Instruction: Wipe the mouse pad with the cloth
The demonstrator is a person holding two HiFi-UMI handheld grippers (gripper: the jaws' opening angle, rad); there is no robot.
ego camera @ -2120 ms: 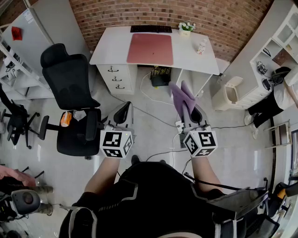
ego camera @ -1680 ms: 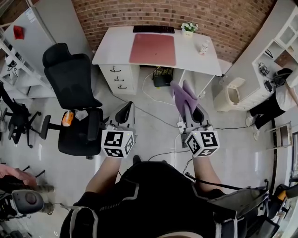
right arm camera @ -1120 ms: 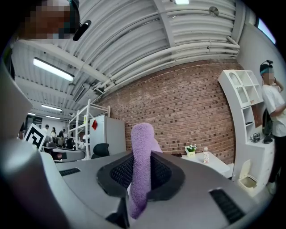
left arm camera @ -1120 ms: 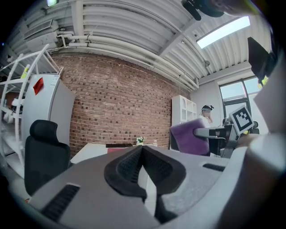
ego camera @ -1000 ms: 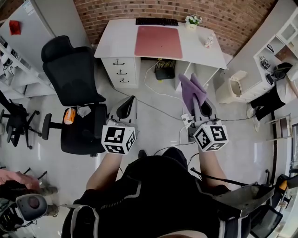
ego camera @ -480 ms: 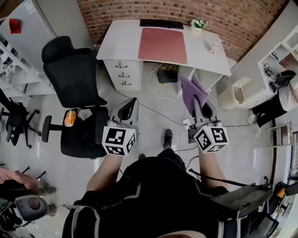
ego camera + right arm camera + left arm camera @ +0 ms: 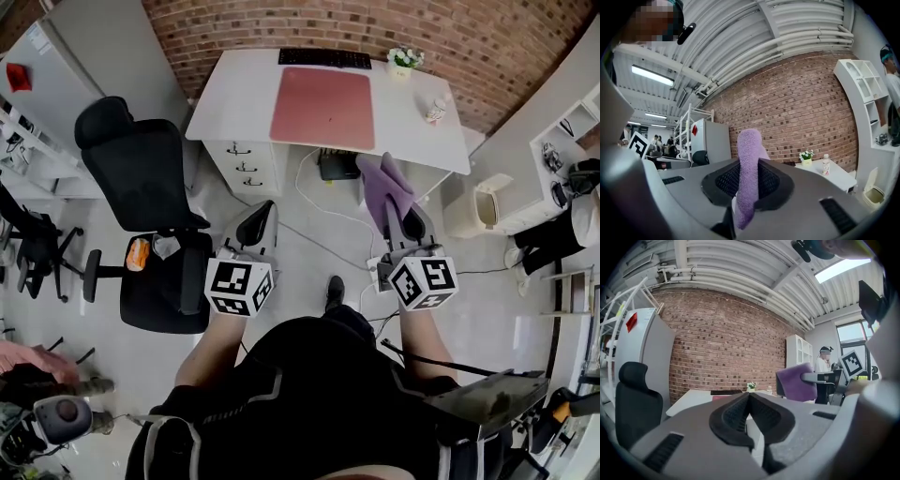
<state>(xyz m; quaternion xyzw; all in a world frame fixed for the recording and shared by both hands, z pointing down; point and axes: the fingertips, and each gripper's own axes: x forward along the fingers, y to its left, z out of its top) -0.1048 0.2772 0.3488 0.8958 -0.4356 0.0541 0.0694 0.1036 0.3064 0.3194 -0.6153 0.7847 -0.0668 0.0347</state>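
Well short of the desk point(image 7: 234, 94), cloth point(image 7: 382, 187) in the right gripper point(image 7: 398, 217).
Its jaws clamp the purple cloth, which sticks up between them; the left gripper point(image 7: 253, 225) has its jaws pressed together, empty. The pink mouse pad point(image 7: 323, 96) lies on the desk, well apart from the cloth.
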